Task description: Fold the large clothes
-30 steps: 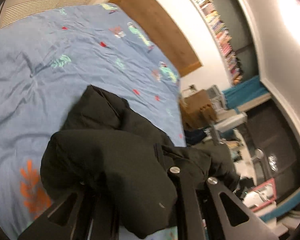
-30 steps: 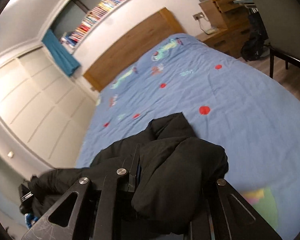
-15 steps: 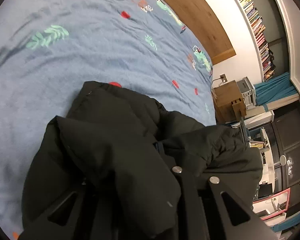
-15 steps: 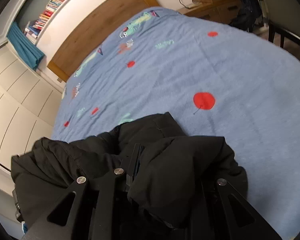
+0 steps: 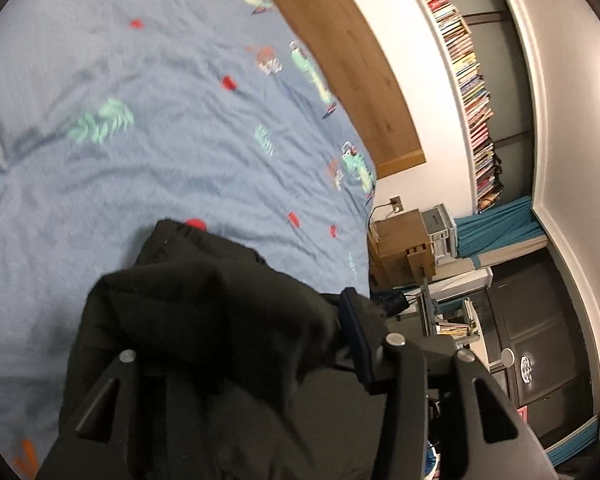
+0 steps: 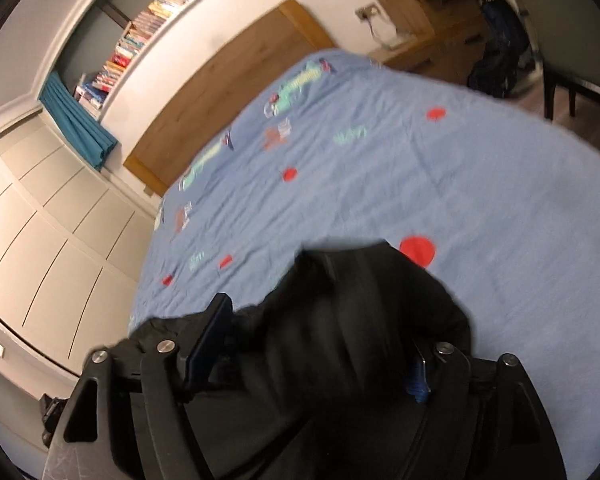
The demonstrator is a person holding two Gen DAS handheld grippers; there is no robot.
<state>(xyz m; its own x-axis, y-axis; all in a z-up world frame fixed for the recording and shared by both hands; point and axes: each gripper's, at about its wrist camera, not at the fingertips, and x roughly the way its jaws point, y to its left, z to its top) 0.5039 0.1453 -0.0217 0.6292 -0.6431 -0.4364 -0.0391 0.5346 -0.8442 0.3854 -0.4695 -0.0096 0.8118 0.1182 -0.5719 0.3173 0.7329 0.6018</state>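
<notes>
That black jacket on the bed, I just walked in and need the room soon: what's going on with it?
A person is folding the black jacket on the blue bedspread, one handheld gripper per hand. Both the left gripper and right gripper are opening their jaws, with jacket fabric bunched between them, so it is being let go onto the bed.

Both my tools were clamped on the black jacket a second ago. Left tool jaws opening now, fabric loose between them. Right tool likewise, jaws opening, jacket slumped between onto the bed.
</notes>
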